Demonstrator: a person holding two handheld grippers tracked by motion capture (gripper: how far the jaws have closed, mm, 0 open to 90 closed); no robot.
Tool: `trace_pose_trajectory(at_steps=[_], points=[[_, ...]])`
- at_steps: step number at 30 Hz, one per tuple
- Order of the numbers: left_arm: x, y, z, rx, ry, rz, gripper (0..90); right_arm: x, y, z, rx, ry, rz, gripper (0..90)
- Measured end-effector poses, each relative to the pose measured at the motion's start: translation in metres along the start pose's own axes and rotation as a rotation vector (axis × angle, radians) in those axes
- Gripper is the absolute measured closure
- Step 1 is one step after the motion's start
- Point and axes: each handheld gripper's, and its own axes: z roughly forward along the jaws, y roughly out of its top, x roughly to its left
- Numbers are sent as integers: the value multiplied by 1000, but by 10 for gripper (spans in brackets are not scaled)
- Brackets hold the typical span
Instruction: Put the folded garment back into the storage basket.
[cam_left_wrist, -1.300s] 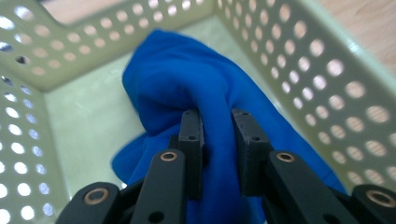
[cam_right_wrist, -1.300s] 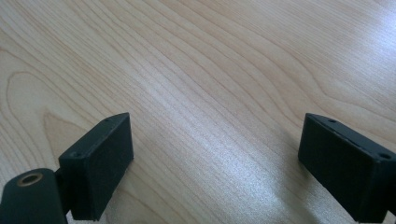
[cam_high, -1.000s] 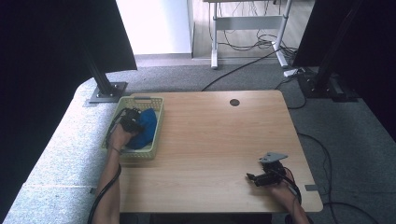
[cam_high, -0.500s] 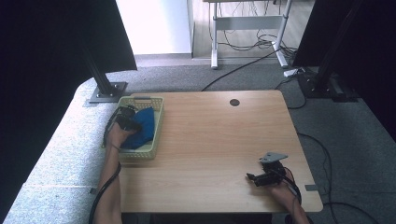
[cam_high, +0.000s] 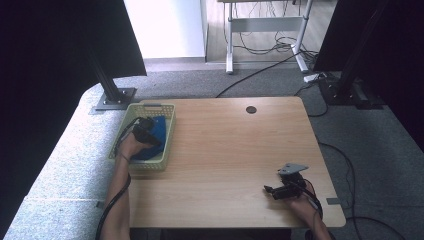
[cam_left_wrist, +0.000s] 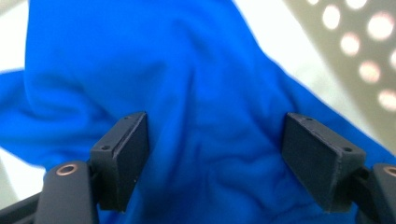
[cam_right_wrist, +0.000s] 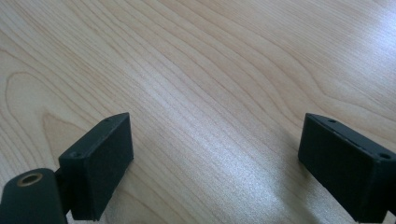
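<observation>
Left gripper (cam_left_wrist: 215, 154) inside pale green basket (cam_high: 122, 120) at desk's left edge; fingers (cam_left_wrist: 121, 158) wide, straddling blue cloth (cam_left_wrist: 187, 93). Press down, gather a thick fold, close fully before lifting clear of basket wall. Right gripper (cam_high: 271, 190) resting on bare wooden desk (cam_high: 225, 145), fingers wide, holding nothing. Grey carpet (cam_high: 360, 130) and trailing cables (cam_high: 260, 70) beyond.

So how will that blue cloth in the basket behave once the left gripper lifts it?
The blue cloth lies in soft folds between the open jaws of the left gripper, so it will probably hang limp and drape. It looks light and thin. It may drag along the basket wall on the way out.
</observation>
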Motion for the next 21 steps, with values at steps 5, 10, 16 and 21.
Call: trace_pose_trajectory(at_steps=[5, 10, 16, 21], points=[[8, -10, -7, 34, -11, -9, 222, 0, 0, 0, 0, 0, 0, 99], [8, -13, -12, -64, -28, -38, 205, 0, 0, 0, 0, 0, 0, 99], [8, -16, -19, -181, -26, -88, 178, 0, 0, 0, 0, -1, 2, 99], [6, -19, -28, -255, -24, -109, 155, 0, 0, 0, 1, -2, 3, 99]])
